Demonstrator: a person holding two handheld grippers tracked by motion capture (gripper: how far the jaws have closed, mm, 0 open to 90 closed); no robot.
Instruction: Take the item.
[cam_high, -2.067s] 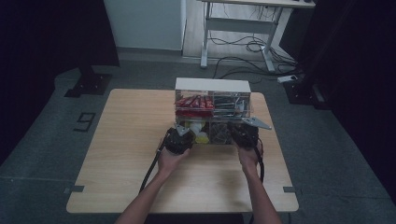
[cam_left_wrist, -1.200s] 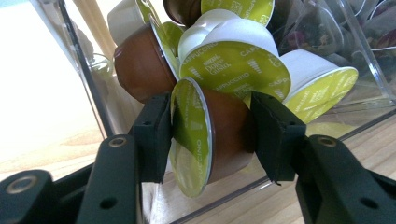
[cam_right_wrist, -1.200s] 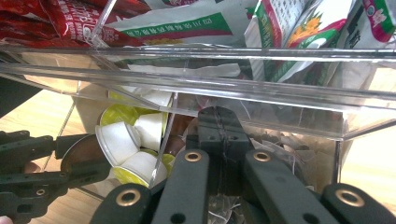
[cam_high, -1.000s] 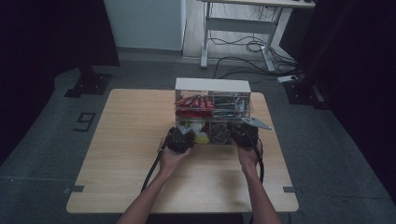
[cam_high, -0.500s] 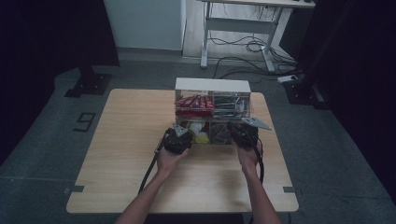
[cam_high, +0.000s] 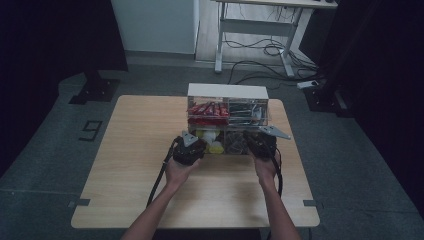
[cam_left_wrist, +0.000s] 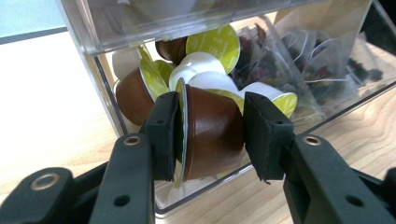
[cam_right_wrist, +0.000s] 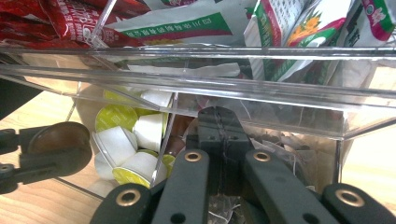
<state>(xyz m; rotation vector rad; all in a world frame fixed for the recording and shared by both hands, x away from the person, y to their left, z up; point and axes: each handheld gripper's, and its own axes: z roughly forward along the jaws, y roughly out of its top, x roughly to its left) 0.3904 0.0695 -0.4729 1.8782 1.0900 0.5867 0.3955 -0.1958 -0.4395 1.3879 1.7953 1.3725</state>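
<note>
A clear acrylic organizer (cam_high: 227, 95) stands at the table's far middle. My left gripper (cam_high: 202, 144) (cam_left_wrist: 210, 122) is shut on a brown coffee capsule (cam_left_wrist: 215, 140) with a pale green foil lid, held at the open front of the lower left compartment. More capsules (cam_left_wrist: 205, 70) (cam_right_wrist: 126, 140), white, green and brown, are heaped behind it. My right gripper (cam_high: 250, 139) (cam_right_wrist: 217, 128) is shut, jaws pressed together at the front of the lower right compartment, among clear tea bags (cam_left_wrist: 299, 56). Whether it pinches the clear wall I cannot tell.
The upper compartments hold red packets (cam_right_wrist: 60, 23) (cam_high: 207, 109) on the left and green-and-white sachets (cam_right_wrist: 289, 28) on the right. The light wooden table (cam_high: 140, 150) is bare around the organizer. A desk frame and cables (cam_high: 260, 47) lie on the floor beyond.
</note>
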